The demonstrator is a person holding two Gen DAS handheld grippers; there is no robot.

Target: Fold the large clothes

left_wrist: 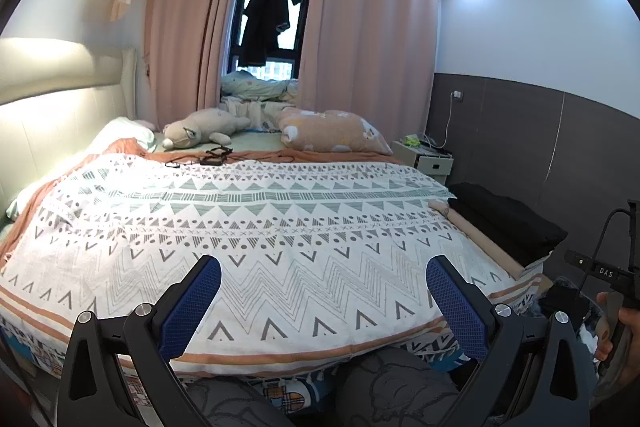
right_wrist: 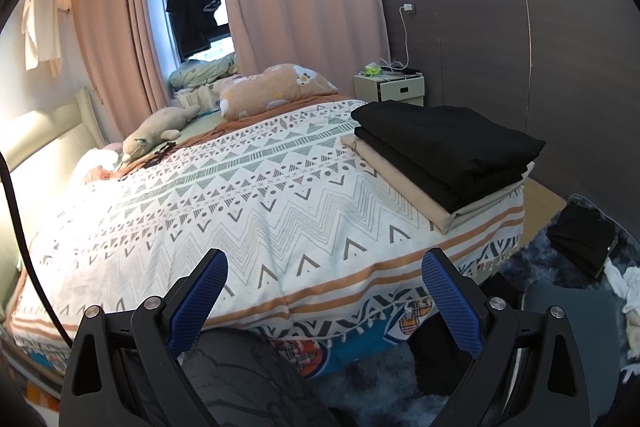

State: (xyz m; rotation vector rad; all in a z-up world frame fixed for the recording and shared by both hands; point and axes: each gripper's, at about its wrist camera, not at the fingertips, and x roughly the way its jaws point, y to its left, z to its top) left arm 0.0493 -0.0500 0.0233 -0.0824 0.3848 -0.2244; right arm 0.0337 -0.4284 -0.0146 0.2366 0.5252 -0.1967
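- My left gripper (left_wrist: 323,285) hangs above the near edge of the bed (left_wrist: 280,355), jaws spread wide, nothing between the blue pads (left_wrist: 192,307). Ahead of it lies only the patterned bedspread (left_wrist: 240,227), flat and bare.
- At the far left of the bed, toward the headboard, a plush toy (left_wrist: 200,131) and a peach pillow (left_wrist: 332,131) lie well apart from anything I need.
- My right gripper (right_wrist: 324,283) is also wide open and holds nothing; it sits over the foot of the bed, near its right corner.
- The clothes are a folded stack (right_wrist: 448,155) on the bed's right side: black garments (right_wrist: 452,135) on top of a beige one (right_wrist: 404,183). The stack lies ahead and to the right of the right gripper, its long axis running diagonally along the bed's right edge.
- More dark cloth (right_wrist: 580,243) lies on the floor to the far right, beside a white piece (right_wrist: 628,283); I cannot tell what garments these are.
- I judge the right gripper nearer both the stack and the floor pile, so the next reach should be rightward with that one, the left following to spread the item on the bedspread.
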